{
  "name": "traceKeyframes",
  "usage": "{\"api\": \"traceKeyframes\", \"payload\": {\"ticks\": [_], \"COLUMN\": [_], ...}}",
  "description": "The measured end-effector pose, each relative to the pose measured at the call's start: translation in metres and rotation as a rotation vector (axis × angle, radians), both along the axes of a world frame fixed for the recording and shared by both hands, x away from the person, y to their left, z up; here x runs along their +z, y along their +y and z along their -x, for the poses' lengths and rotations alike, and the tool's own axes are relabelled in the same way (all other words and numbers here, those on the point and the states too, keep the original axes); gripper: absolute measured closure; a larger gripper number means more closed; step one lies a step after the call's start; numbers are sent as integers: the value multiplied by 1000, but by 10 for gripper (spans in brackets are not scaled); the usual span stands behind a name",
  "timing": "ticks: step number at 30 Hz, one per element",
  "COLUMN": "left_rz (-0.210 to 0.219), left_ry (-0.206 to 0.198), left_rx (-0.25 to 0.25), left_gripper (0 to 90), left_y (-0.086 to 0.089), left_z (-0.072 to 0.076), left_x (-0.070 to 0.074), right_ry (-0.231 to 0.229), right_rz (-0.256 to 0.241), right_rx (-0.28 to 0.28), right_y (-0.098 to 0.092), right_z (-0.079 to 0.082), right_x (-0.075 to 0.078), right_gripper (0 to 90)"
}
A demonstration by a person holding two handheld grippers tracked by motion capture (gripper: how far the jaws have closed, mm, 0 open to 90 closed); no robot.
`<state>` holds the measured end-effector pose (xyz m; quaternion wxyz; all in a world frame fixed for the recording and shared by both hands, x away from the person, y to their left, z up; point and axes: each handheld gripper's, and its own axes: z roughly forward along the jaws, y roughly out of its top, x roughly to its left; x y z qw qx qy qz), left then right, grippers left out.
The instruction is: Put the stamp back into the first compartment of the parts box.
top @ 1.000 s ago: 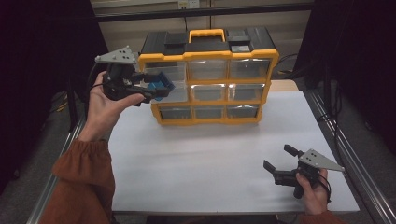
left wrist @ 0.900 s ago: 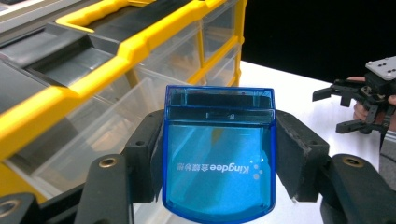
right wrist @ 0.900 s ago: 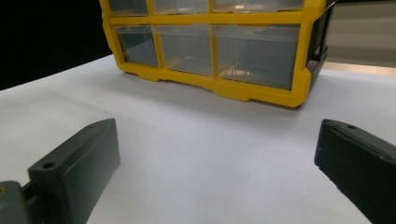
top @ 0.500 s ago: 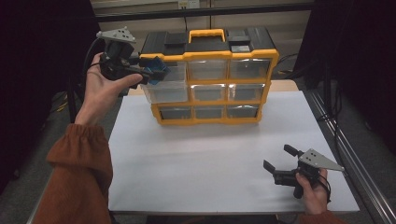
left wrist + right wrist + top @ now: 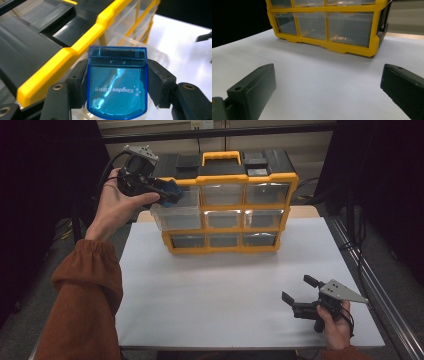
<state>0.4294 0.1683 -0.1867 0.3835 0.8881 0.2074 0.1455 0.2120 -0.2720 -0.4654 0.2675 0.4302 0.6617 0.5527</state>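
A yellow and black drawer organizer (image 5: 227, 202) stands at the back of the white table (image 5: 225, 295). Its middle-left clear drawer (image 5: 175, 215) is pulled out. My left gripper (image 5: 167, 192) is raised by the organizer's top left corner, shut on a blue translucent plastic box (image 5: 116, 82) (image 5: 171, 191) marked "Kingdee". The box hangs above the pulled-out drawer. My right gripper (image 5: 297, 295) rests low over the table's front right, open, with nothing between its jaws. The organizer's lower drawers (image 5: 324, 22) show ahead of it in the right gripper view.
The organizer carries a yellow handle (image 5: 220, 156) and black lid latches on top. Metal rails (image 5: 370, 285) run along the table's right edge. Dark space surrounds the table on both sides.
My left gripper has lifted with the blue box from beside the pulled-out drawer to the organizer's top left corner. My right gripper has stayed put.
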Motion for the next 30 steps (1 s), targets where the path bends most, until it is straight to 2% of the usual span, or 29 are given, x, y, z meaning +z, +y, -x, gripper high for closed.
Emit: {"api": "traceKeyframes", "payload": {"ticks": [4,6,7,9,10,12,13,18,19,21,23,24,25,27,28,29,30], "left_rz": [-3,-27,-12,-16,-35,-25,-36,-54,-73,-86,-67,-99,-92,-118,-95,-121,-128], "left_ry": [6,10,18,31,29,29,47,56,73,79,97,97,103,92,104,100,96], "left_rx": [24,10,14,8,-5,-1,-21,-14,-29,-20,-1,-20,-14,-23,-12,-26,-30], "left_gripper": [411,411,411,412,411,411,411,411,411,411,411,411,411,411,411,411,411], "left_y": [-4,-3,-4,-6,-6,-7,-7,-9,-6,-6,-9,-8,-10,-11,-13,-14,-14], "left_z": [-7,-12,-13,-16,-17,-16,-17,-16,-19,-19,-17,-19,-18,-19,-18,-19,-19], "left_x": [-1,1,-1,-2,-2,-3,-4,-5,-4,-5,-7,-6,-7,-5,-6,-5,-5], "right_ry": [2,0,1,5,7,3,4,2,-1,2,4,1,2,2,1,2,3], "right_rz": [0,-1,-2,-15,-12,-6,-3,-4,-2,1,4,3,4,5,5,4,6], "right_rx": [2,0,1,-4,-1,1,2,-2,0,2,3,5,5,5,3,2,3], "right_y": [0,0,0,1,0,0,0,0,0,0,0,0,0,0,0,0,0], "right_z": [0,0,0,0,0,0,0,0,0,0,0,0,0,0,0,0,0], "right_x": [0,0,0,0,0,0,0,0,0,0,0,0,0,0,0,0,0], "right_gripper": [0,0,0,0,0,0,0,0,0,0,0,0,0,0,0,0,0]}}
